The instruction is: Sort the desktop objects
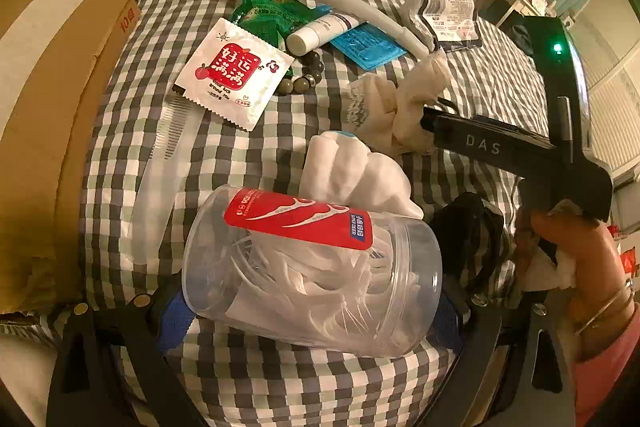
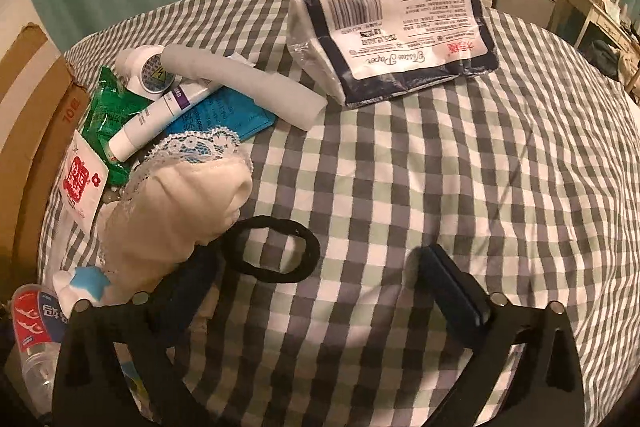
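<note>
left gripper [image 1: 312, 311] clamped on the clear floss-pick jar [image 1: 312, 267], blue pads pressing either side of its lower body, jar tipped over with the red label up. sitting low over the checked cloth [image 1: 280, 387], just in front of the white plush thing [image 1: 352, 171].

right gripper [image 2: 324, 291] wide open, nothing between the pads. black hair tie [image 2: 272, 251] lying flat on the cloth just ahead of the left finger [image 2: 188, 283], looks let go and on its own now. cream lace-trimmed sock bundle [image 2: 180, 211] touching the hair tie on its far-left side. tissue pack [image 2: 396, 35] well beyond the hair tie, by itself toward the back. rest of the pile sits beyond the sock bundle: white tube [image 2: 160, 119], blue sachet [image 2: 224, 115], green packet [image 2: 104, 115], red-and-white sachet [image 2: 80, 183].

handling guesses, nothing more:
- jar: light, stiff, thin smooth plastic, probably slippery and a bit squashy. picks loose inside, so likely to shift when tilted. best held mid-body across the width, about where the pads sit now, not at the rim.
- hair tie: soft, floppy, weighs nothing. pinch one side of the loop, not across the hole.
- sock bundle: soft and squashy, grab the bulk, keep off the lace so it doesn't snag.
- tissue pack: light, crinkly film, grip across the narrow side.

can't tell where the jar is meant to end up.
</note>
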The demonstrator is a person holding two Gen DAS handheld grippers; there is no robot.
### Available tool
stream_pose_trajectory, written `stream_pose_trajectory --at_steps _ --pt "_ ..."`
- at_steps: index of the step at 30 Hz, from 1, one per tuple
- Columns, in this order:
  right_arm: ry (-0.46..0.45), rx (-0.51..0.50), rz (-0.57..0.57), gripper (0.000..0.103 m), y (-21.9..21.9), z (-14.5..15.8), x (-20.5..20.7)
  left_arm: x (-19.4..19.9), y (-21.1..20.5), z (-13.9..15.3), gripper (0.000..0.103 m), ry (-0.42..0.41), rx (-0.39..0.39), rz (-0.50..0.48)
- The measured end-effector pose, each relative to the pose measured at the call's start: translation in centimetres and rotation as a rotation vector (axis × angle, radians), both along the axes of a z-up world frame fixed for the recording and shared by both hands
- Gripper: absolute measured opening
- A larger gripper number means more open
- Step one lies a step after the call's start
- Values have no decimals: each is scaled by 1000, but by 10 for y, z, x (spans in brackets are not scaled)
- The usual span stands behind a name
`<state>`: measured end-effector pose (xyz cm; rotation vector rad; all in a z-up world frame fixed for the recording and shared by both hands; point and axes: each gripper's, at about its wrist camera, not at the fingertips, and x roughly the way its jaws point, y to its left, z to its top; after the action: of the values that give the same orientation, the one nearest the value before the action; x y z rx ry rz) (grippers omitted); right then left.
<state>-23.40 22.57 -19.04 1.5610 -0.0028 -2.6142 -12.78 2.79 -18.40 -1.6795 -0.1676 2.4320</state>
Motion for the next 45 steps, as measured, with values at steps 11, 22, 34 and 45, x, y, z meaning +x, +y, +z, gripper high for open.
stream_pose_trajectory --at_steps 11,22,34,45 --pt "22 -76 -107 5 27 20 -3 2 7 5 96 40 -20 -13" --pt "136 -188 -108 5 34 80 57 19 2 38 96 148 -56 -29" --pt "309 -325 -1 5 0 181 120 32 -41 145 96 354 -8 51" --pt "385 -389 318 5 -141 255 127 36 -153 192 96 439 -102 268"
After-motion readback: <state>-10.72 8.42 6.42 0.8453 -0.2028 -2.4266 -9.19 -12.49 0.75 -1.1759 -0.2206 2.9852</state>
